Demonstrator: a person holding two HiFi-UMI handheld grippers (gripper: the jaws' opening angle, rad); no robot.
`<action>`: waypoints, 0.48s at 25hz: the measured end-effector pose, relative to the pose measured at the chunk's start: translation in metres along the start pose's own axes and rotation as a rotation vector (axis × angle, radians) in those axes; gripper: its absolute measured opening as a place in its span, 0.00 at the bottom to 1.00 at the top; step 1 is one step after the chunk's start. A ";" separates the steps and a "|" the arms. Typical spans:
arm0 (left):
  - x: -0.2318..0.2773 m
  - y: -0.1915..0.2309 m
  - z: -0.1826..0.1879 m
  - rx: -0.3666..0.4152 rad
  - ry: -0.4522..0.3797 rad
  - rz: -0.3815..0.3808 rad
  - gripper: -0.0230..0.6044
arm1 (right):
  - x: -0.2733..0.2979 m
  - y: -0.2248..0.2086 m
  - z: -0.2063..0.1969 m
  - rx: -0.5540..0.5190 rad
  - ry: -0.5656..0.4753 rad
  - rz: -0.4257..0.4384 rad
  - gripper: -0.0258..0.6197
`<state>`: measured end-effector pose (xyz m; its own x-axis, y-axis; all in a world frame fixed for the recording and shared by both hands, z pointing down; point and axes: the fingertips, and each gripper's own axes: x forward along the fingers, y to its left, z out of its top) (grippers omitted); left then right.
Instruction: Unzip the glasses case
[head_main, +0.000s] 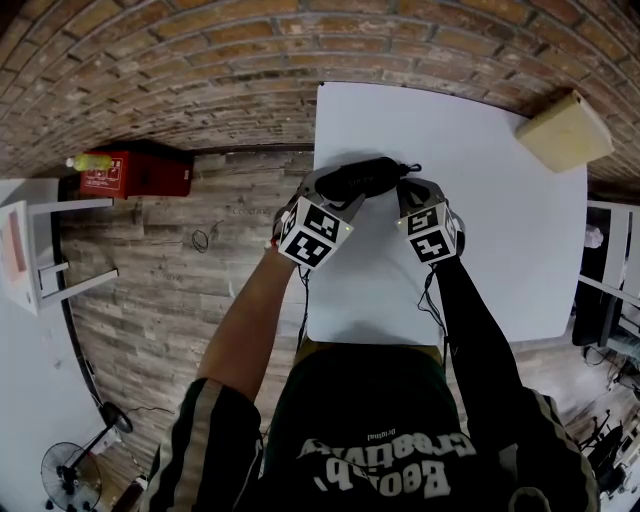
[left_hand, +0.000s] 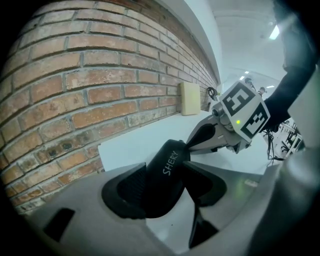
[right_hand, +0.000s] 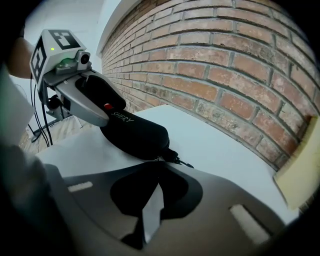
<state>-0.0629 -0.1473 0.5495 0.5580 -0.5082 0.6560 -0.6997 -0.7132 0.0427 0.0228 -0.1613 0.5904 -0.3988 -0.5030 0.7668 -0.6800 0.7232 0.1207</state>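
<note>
On the white table (head_main: 500, 250), at its far left, the glasses case (left_hand: 170, 160) is sitting clamped in the left gripper's (left_hand: 167, 184) wide-spread jaws, while the right gripper (right_hand: 156, 167) is pressing fully closed at its right zipper end, so a thin pinch could be slipping off the pull.

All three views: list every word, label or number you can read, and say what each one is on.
"SHERY": white letters on the black case, clearest in the left gripper view.
Shirt print: upside down and warped, can't be read for sure.
Red box label: too small to read.
Marker cubes: black-and-white square patterns, no words.
</note>
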 end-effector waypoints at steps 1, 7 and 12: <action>0.000 0.000 -0.001 -0.002 0.001 0.001 0.40 | 0.001 0.000 0.001 -0.002 0.001 0.000 0.06; -0.002 -0.001 0.000 0.030 0.029 0.026 0.40 | -0.002 0.001 -0.003 -0.002 0.006 0.001 0.06; -0.020 -0.035 0.014 0.035 -0.031 0.018 0.38 | -0.008 -0.002 -0.014 0.134 0.009 -0.009 0.06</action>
<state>-0.0431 -0.1189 0.5239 0.5598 -0.5354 0.6324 -0.6937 -0.7202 0.0043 0.0357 -0.1520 0.5923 -0.3870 -0.5049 0.7716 -0.7599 0.6486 0.0433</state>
